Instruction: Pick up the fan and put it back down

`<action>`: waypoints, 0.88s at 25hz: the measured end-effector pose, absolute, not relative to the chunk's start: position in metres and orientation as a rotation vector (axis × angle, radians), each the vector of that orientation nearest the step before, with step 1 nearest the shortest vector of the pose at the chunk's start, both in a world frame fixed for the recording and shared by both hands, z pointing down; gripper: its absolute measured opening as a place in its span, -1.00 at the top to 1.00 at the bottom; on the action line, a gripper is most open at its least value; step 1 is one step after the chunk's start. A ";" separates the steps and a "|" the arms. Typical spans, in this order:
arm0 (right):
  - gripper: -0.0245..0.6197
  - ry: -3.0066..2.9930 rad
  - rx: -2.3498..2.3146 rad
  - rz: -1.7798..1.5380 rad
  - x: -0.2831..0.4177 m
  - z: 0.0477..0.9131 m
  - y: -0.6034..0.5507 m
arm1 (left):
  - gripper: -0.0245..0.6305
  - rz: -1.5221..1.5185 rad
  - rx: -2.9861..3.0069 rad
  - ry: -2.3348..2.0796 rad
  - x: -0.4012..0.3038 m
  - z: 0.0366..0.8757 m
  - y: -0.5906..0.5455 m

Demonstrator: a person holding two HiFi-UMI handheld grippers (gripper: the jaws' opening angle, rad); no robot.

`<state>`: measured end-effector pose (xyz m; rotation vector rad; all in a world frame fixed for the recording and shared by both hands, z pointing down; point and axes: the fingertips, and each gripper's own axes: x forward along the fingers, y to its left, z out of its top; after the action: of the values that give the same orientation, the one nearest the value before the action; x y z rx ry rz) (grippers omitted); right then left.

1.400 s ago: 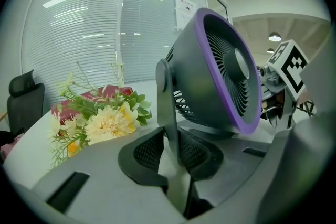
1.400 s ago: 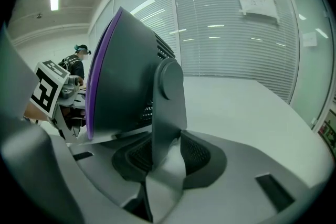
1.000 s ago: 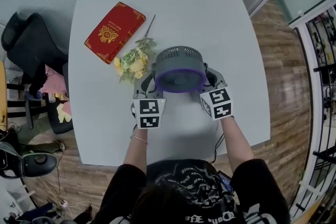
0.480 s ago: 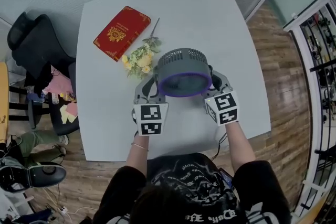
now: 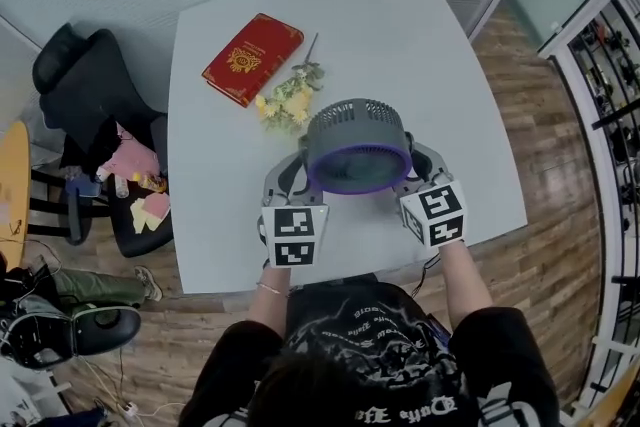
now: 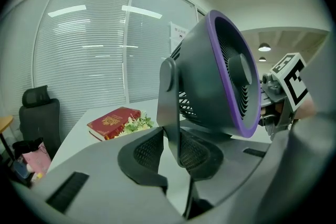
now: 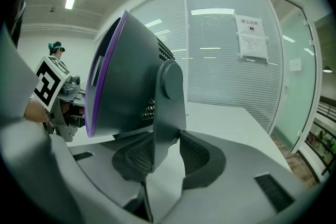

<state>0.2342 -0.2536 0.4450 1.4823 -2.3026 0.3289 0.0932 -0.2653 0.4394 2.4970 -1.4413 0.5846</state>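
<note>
The grey fan (image 5: 355, 150) with a purple front ring hangs above the white table (image 5: 420, 35), face turned up toward me. My left gripper (image 5: 288, 173) is shut on the fan's left stand arm, and its mesh pads (image 6: 149, 150) clamp the grey upright (image 6: 169, 107). On the other side, my right gripper (image 5: 418, 163) is shut on the right stand arm (image 7: 168, 107), which its pads (image 7: 195, 155) squeeze. The fan (image 6: 220, 76) fills the left gripper view, and in the right gripper view the fan (image 7: 126, 86) does the same. The fan's base is hidden.
A red book (image 5: 252, 58) and a bunch of yellow flowers (image 5: 290, 100) lie on the table's far left. A black office chair (image 5: 90, 85) with clutter stands left of the table. Glass walls with blinds run behind, and wood floor lies to the right.
Both grippers have risen with the fan clamped between them and drawn it toward me, away from the flowers. The fan looks larger in the head view.
</note>
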 end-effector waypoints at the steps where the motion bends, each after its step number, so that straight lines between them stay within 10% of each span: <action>1: 0.54 -2.302 1.481 0.327 0.230 0.443 -0.246 | 0.70 0.581 2.507 -1.434 0.090 0.438 -0.258; 22: 0.52 -2.326 1.457 0.330 0.153 0.442 -0.148 | 0.68 0.619 2.496 -1.426 0.013 0.443 -0.161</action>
<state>0.1527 -0.1484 0.4423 1.4571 -2.3260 0.3300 0.0126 -0.1608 0.4432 2.4957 -1.4256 0.6190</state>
